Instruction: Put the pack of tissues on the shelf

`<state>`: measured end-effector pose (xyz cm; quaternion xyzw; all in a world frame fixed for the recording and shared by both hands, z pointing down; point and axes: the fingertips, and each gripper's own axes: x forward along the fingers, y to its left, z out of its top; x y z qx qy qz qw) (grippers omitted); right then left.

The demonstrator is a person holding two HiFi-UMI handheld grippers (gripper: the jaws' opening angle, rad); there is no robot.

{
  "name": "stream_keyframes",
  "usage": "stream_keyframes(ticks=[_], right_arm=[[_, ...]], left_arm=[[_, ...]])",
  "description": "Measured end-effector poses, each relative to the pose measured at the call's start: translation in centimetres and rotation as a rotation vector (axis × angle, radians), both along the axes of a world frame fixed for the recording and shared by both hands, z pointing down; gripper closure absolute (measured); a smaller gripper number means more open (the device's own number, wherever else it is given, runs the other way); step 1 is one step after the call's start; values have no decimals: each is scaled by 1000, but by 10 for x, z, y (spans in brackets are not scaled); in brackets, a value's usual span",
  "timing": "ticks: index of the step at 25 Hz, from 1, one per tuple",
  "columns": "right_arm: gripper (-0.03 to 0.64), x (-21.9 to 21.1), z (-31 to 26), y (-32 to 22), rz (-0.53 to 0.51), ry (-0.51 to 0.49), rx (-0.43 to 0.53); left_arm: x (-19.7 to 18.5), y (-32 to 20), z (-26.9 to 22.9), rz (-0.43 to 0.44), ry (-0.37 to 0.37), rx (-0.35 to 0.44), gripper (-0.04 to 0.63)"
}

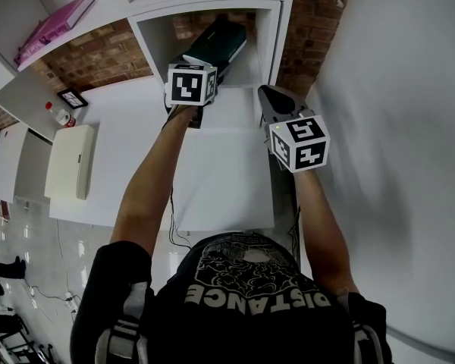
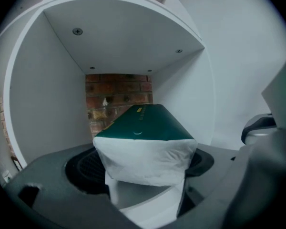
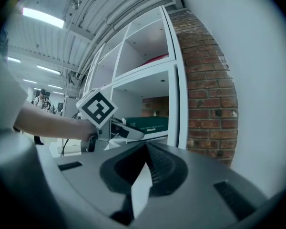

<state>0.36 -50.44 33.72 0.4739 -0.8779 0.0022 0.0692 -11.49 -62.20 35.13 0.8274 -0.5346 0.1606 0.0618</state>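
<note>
Green-topped, white-ended pack of tissues (image 2: 144,128), clamped between the jaws of my left claw (image 2: 144,163), which stand wide against its two sides. The pack juts forward from this claw into the white shelf compartment (image 2: 47,109), with a brick wall (image 2: 118,87) beyond its far end. My right claw (image 3: 145,149) has its jaws closed together on nothing, and the left claw lies ahead of it, to its left.
</note>
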Motion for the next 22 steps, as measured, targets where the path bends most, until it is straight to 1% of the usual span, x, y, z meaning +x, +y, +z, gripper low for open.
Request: stream_keyframes(ticks=[4,9,12,16,22], right_arm=[[614,-1,3,-5,7,-5,-3],[614,1,5,-10,18,-13,-6],[614,2,7,-13,25,-15,-11],[614,0,9,-16,23,-18,-20],[614,-6,9,-18,12,-15,-21]], left_arm=[[3,-10,4,0,-22,-23,144],[1,-19,16,-5,-58,-72,140],[-1,-22,19,-20,-52,-70,135],[-2,-25,19,-47,-75,-49,127],[-1,-24,21,-36,-69,-65,121]])
